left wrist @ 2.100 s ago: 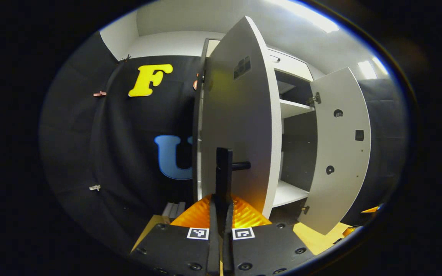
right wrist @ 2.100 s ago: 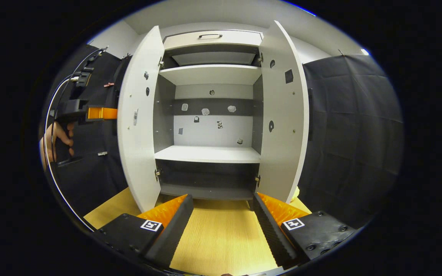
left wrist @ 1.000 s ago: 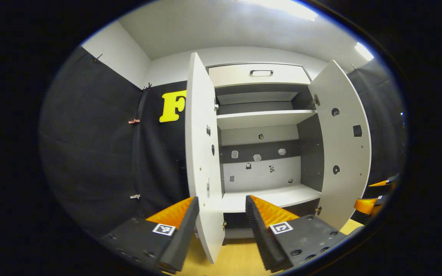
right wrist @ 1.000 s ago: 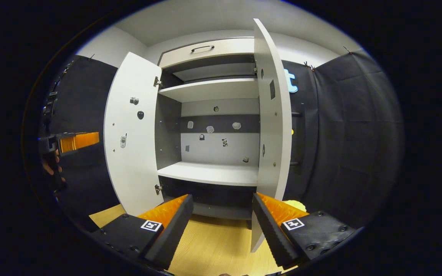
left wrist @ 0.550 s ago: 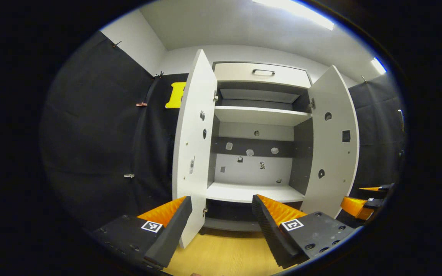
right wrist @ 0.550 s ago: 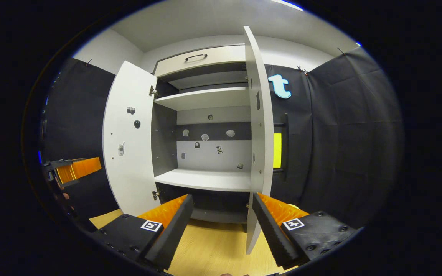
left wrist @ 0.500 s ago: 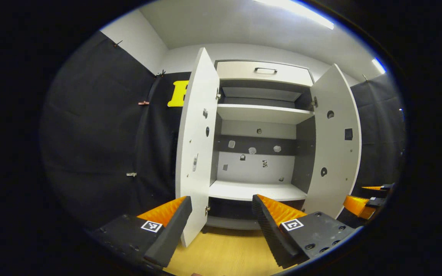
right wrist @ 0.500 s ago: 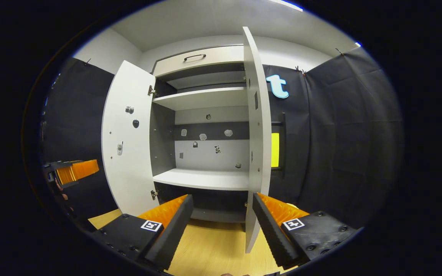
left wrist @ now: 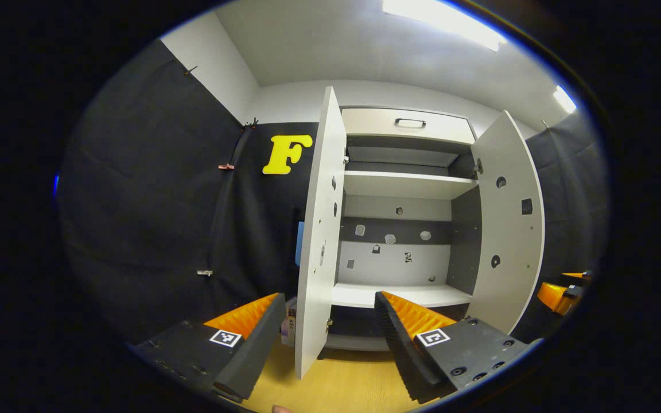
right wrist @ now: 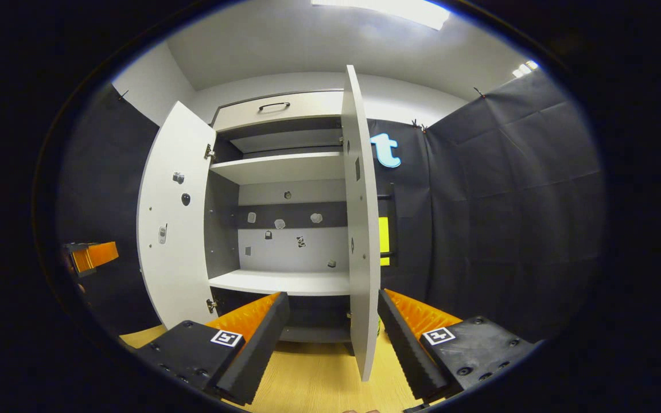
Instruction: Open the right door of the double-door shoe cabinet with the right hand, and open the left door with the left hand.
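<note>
The white shoe cabinet (left wrist: 402,121) stands with both doors swung wide. In the left gripper view its left door (left wrist: 319,229) is seen nearly edge-on just beyond my open left gripper (left wrist: 327,335), and the right door (left wrist: 508,223) hangs open farther right. In the right gripper view the right door (right wrist: 360,229) is edge-on ahead of my open right gripper (right wrist: 333,338), and the left door (right wrist: 172,223) stands open at the left. Neither gripper touches a door. Bare white shelves (right wrist: 282,281) show inside.
A closed drawer with a dark handle (left wrist: 409,122) tops the cabinet. Light wooden floor (right wrist: 319,378) lies below the grippers. The right gripper (left wrist: 560,292) shows at the far right of the left gripper view, and the left gripper (right wrist: 92,255) at the far left of the right gripper view.
My left gripper has let go of the left door's handle, opened and drawn back from the cabinet. The right gripper has shifted so the right door now appears edge-on.
</note>
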### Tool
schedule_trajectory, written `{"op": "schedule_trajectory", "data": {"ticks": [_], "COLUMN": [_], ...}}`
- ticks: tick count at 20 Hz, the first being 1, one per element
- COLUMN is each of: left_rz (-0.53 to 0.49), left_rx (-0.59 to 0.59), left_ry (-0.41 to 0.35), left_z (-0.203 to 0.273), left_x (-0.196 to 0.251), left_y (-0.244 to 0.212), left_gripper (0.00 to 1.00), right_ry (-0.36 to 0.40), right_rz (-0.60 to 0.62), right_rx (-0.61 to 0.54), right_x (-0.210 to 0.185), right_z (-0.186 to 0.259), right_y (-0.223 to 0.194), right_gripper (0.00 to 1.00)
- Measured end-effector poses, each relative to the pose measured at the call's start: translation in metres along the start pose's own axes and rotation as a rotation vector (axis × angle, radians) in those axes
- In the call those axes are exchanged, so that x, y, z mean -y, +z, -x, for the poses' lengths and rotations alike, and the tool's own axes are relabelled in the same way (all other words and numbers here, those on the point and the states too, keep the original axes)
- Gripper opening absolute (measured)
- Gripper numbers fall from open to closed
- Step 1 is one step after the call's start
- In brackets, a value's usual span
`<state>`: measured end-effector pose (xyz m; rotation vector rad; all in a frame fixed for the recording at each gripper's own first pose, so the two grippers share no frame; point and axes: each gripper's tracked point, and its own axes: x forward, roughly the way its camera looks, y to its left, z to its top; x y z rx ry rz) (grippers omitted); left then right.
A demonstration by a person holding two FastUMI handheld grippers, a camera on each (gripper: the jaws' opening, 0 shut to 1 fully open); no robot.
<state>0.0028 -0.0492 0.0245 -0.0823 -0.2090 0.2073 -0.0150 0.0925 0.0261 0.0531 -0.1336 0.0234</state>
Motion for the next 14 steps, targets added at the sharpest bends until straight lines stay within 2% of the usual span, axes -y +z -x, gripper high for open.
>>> {"op": "schedule_trajectory", "data": {"ticks": [4,7,14], "left_rz": [0.029,0.021,0.004], "left_rx": [-0.021,-0.052,-0.063], "left_ry": [-0.018,-0.029,-0.025], "left_z": [0.0,-0.003,-0.002], "left_x": [-0.005,-0.005,-0.007], "left_y": [-0.005,-0.01,-0.019], "left_gripper": [0.95,0.95,0.95], "right_ry": [-0.01,0.011,0.052], "right_rz": [-0.007,0.03,0.018], "right_rx": [0.034,0.053,-0.004], "right_x": [-0.007,-0.017,-0.033], "right_z": [0.003,0.006,0.011], "right_y": [0.001,0.003,-0.013], "right_gripper": [0.98,0.97,0.98]}}
